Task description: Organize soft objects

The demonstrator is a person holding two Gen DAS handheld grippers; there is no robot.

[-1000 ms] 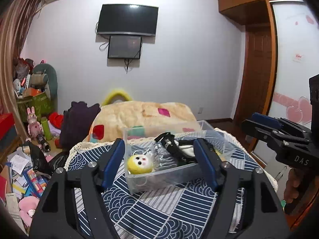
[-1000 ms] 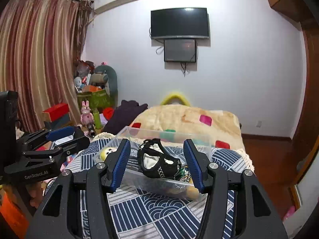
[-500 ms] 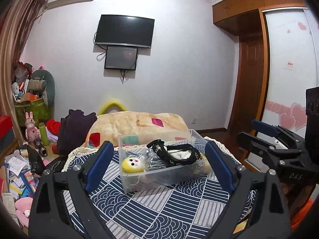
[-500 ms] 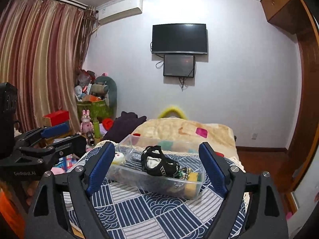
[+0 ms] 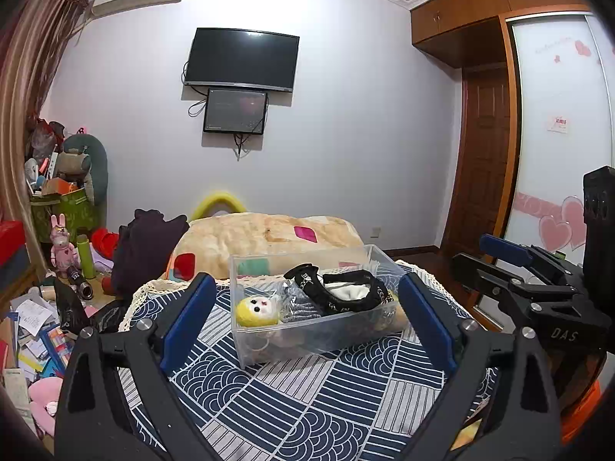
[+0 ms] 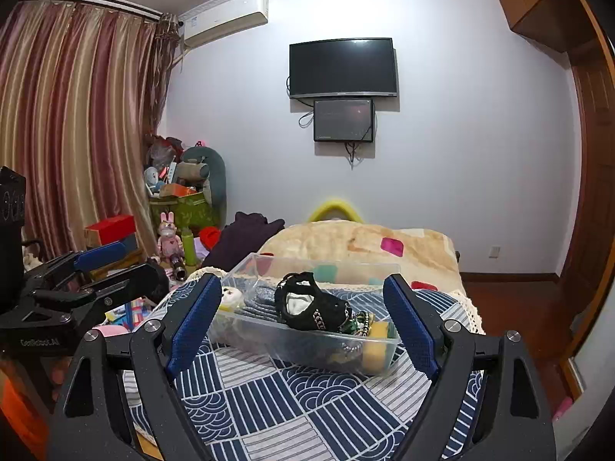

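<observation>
Two grippers are seen, and both are held wide apart with nothing between the blue pads. The left gripper (image 5: pixel 303 319) and the right gripper (image 6: pixel 303 320) are kept above the blue patterned cloth (image 5: pixel 307 403), touching no object. A clear plastic rectangular box (image 5: pixel 315 330) is placed on this cloth, its long axis lying across the left view, from left to right. Inside it, a yellow round plush doll (image 5: pixel 255 310) is seen at the left end, beside a black strapped cloth item (image 5: pixel 342 292), and a yellow sponge (image 6: pixel 374 344) at the right end.
</observation>
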